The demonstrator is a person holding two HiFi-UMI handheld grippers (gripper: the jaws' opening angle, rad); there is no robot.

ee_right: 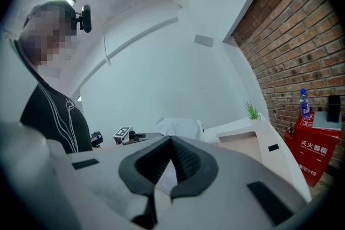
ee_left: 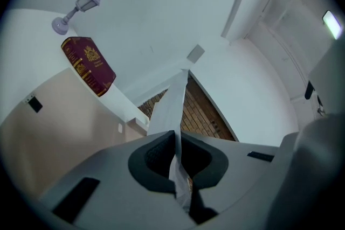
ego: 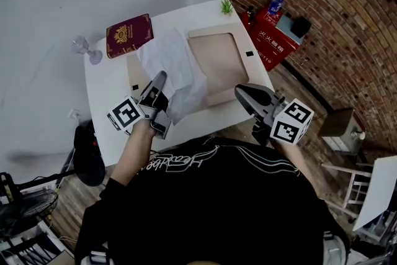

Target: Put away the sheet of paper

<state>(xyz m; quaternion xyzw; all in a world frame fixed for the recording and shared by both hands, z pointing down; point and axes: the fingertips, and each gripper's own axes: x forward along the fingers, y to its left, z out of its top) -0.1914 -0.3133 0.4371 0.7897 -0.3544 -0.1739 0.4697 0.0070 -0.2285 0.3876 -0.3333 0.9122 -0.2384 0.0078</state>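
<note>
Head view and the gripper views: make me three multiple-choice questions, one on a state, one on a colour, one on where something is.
1. The left gripper is:
A. open and empty
B. shut and empty
C. shut on the paper

2. The book is:
A. dark red
B. blue
C. green

3. The plant stands:
A. on the book
B. at the table's far edge
C. under the paper

Answers:
1. C, since the left gripper view shows the paper pinched between its closed jaws.
2. A, since its cover shows dark red with a gold emblem.
3. B, since the head view shows it at the far edge, apart from the book and the paper.
</note>
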